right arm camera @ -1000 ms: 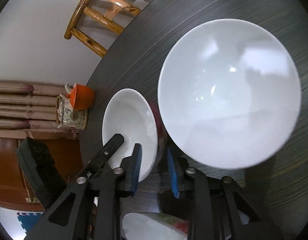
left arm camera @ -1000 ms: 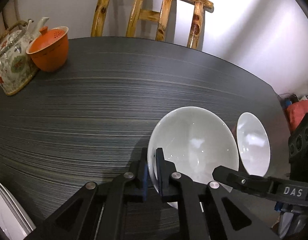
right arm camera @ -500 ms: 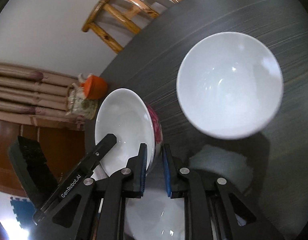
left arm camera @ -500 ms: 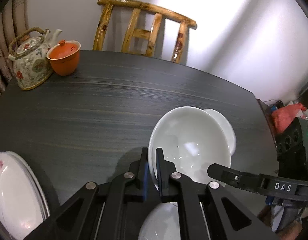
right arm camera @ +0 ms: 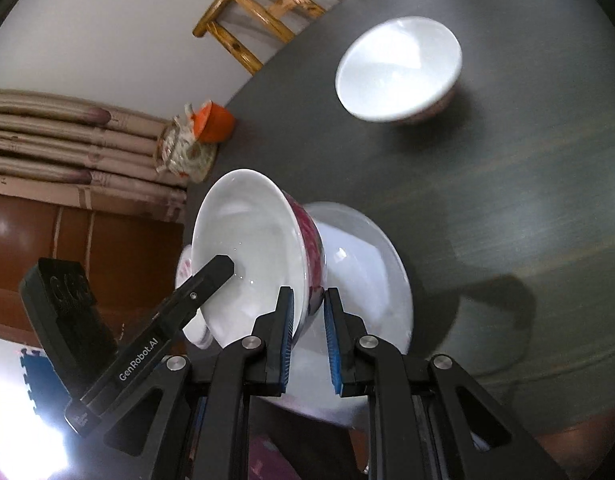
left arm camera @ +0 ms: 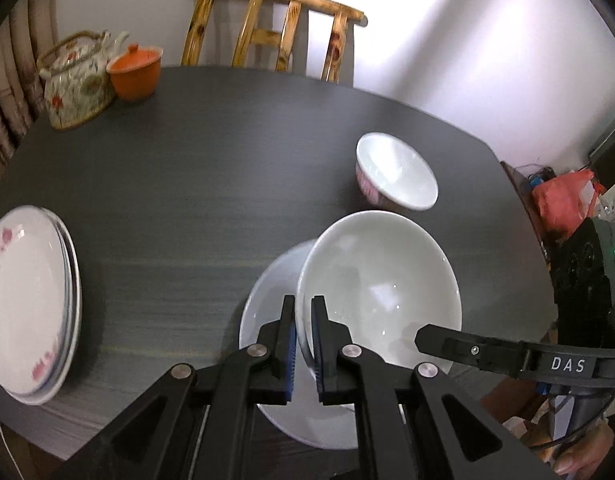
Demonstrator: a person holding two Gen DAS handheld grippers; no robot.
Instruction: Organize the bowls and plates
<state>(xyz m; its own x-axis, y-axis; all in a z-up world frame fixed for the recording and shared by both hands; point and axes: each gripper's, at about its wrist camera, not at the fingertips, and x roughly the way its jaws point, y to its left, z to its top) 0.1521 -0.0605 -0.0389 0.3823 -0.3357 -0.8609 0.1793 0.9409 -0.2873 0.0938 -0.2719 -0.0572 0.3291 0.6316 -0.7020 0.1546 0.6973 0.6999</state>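
My left gripper is shut on the rim of a white bowl with a red pattern outside, held tilted above a white plate. In the right wrist view that bowl sits between the fingers of my right gripper, whose jaws stand slightly apart around its rim, over the same plate. A second white bowl with a red band rests on the dark table further off and also shows in the right wrist view.
A stack of white flowered plates lies at the table's left edge. A floral teapot and orange lidded cup stand at the far left. A wooden chair stands behind the table.
Both grippers have pulled back and up with the bowl. The second bowl now looks smaller and farther off. A white plate has come into view beneath the held bowl.
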